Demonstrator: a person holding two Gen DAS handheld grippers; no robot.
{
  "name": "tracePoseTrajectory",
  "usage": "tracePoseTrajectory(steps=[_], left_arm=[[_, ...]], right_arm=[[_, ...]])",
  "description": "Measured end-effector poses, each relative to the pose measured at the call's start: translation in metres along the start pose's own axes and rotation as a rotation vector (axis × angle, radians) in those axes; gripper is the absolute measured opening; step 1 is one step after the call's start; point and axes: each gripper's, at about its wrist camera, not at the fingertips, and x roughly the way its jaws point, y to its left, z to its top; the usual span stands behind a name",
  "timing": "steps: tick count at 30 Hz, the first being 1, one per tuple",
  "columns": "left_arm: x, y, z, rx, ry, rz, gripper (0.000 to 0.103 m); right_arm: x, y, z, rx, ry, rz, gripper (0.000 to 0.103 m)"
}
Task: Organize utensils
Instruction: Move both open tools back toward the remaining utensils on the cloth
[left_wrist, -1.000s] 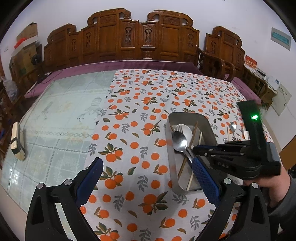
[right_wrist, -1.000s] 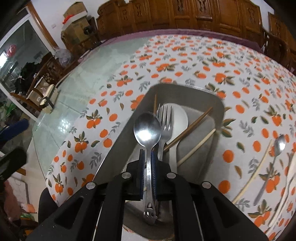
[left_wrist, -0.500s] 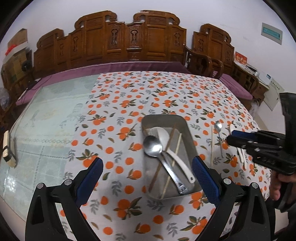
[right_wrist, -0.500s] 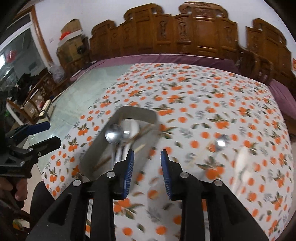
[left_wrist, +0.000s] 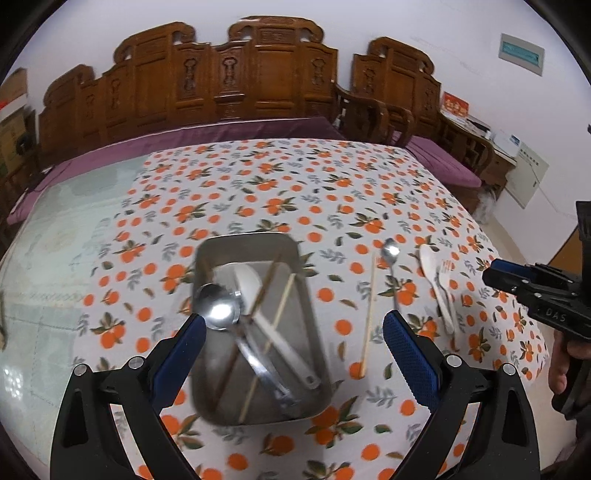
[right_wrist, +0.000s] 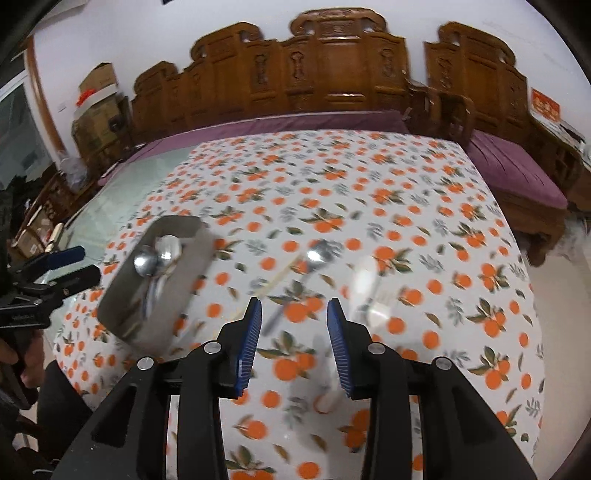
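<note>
A metal tray (left_wrist: 247, 238) sits mid-table and holds a large metal spoon (left_wrist: 218, 310), a white spoon, a fork and chopsticks. My left gripper (left_wrist: 291, 328) hovers over the tray, wide open and empty. To the tray's right on the orange-print cloth lie a chopstick (left_wrist: 369, 310), a small metal spoon (left_wrist: 391, 258), a white spoon (left_wrist: 432, 269) and a fork (left_wrist: 443, 280). My right gripper (right_wrist: 294, 332) hangs above these loose pieces. Its jaws are opening with nothing between them. In the blurred right wrist view the small metal spoon (right_wrist: 314, 254) and white spoon (right_wrist: 364, 277) lie just ahead, with the tray (right_wrist: 184, 266) to the left.
Carved wooden chairs (left_wrist: 236, 74) with purple cushions (left_wrist: 207, 134) line the far side. The left part of the table is bare glass (left_wrist: 55, 236). The cloth drops off at the table's right edge (right_wrist: 524, 266). Cardboard boxes (right_wrist: 96, 96) are stacked at the far left.
My right gripper let go of the large metal spoon, which now lies in the tray, then rose and swung right over the loose utensils. My left gripper shifted right, towards the tray.
</note>
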Motion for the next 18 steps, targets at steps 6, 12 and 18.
tracePoseTrajectory(steps=[6, 12, 18], left_arm=[[0.017, -0.022, 0.003, 0.017, 0.028, -0.023, 0.093], [0.034, -0.035, 0.001, 0.031, 0.059, -0.036, 0.093], [0.050, -0.045, 0.003, 0.047, 0.085, -0.040, 0.093]], right_arm=[[0.023, -0.031, -0.018, 0.027, 0.053, -0.044, 0.039], [0.047, -0.055, -0.030, 0.068, 0.099, -0.064, 0.039], [0.069, -0.069, -0.034, 0.101, 0.132, -0.064, 0.039]])
